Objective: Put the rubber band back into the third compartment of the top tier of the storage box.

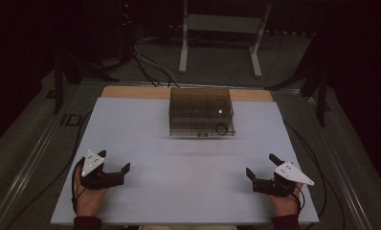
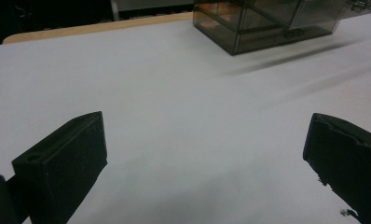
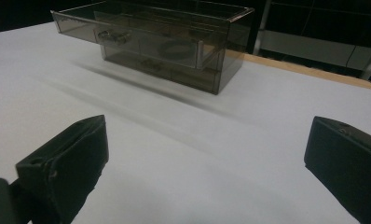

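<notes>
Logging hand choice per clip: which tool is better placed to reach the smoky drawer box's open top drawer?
Right, narrowly. The right tool faces the open top drawer of the drawer box, which sits slightly toward its side. The left tool is equally open but sees the box obliquely.

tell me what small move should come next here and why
Probably bring the right hand-held gripper forward toward the smoky clear drawer box. Its upper drawer already stands partly pulled out, with a dark ring lying inside near the box's right front. Both hand-held grippers, the left too, sit open near the table's front edge, holding nothing, well short of the box.
</notes>
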### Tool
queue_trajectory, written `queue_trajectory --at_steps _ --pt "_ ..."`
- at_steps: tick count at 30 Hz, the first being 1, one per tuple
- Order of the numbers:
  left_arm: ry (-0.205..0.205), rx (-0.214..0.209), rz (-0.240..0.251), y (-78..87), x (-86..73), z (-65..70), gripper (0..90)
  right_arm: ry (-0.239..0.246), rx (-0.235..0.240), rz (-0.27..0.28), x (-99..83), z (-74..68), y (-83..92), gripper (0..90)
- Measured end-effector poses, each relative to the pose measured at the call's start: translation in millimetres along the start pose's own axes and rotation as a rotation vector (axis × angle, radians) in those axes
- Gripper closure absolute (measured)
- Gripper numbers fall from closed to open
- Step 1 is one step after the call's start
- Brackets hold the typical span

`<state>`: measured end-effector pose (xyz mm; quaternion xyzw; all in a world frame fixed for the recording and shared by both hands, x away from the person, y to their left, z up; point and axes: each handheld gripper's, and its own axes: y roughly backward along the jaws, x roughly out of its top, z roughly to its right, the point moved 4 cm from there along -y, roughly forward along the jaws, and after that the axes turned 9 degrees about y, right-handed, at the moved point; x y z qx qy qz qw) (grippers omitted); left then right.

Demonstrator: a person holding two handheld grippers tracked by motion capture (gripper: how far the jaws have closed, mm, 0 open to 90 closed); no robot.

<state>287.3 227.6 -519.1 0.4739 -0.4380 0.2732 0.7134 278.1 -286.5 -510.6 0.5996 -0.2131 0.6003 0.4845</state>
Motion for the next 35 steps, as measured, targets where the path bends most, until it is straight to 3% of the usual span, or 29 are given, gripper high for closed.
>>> queue_trajectory --at_steps 8,17,31,35 --pt "0.017 0.027 0.029 11.3 -5.2 -6.0 0.4 -0.004 0.007 0.000 0.7 -1.3 0.3 0.1" --pt "0.031 0.058 0.078 18.5 0.7 -10.1 0.4 -0.013 0.020 -0.019 -1.0 -2.3 -0.8 0.2" --pt "0.042 0.090 0.118 27.2 8.4 -14.9 0.4 -0.022 0.021 -0.129 -10.4 -4.5 -9.5 0.1" --pt "0.049 0.101 0.117 26.0 11.5 -14.7 0.4 -0.028 0.008 -0.192 -16.6 -3.8 -12.5 0.2"
